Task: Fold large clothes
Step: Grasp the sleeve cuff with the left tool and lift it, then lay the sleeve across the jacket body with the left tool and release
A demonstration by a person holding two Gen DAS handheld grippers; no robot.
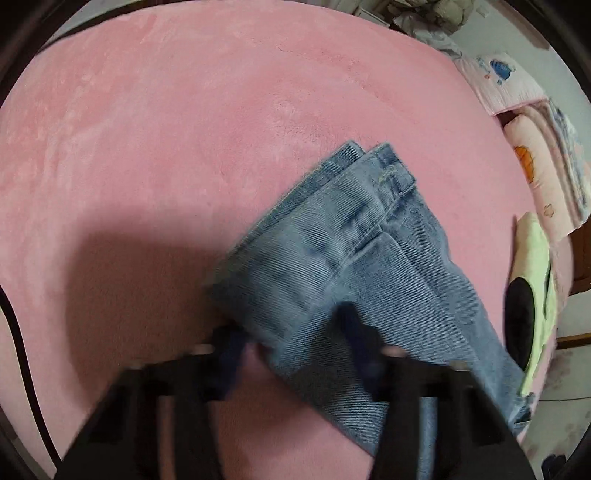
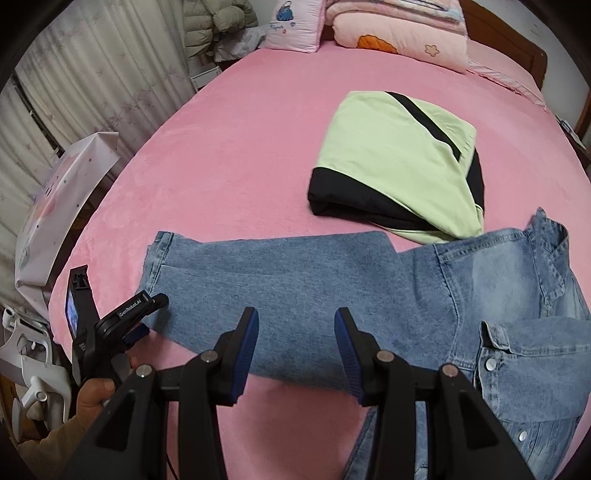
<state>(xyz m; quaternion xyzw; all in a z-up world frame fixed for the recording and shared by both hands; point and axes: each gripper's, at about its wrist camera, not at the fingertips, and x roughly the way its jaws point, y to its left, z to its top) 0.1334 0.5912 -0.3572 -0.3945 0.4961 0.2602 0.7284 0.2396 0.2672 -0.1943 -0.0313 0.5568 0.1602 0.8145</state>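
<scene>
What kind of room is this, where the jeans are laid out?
Most likely a bedroom. The jeans lie on a bed covered by a pink blanket, with a pillow and folded quilts at its head, and curtains beside it.

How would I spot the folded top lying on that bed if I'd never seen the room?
Start at the big pink bed. Below the pillows at its head, a folded top lies just beyond the spread-out blue jeans. It is the only pale green thing there, with black bands, while everything around it is pink or denim.
</scene>
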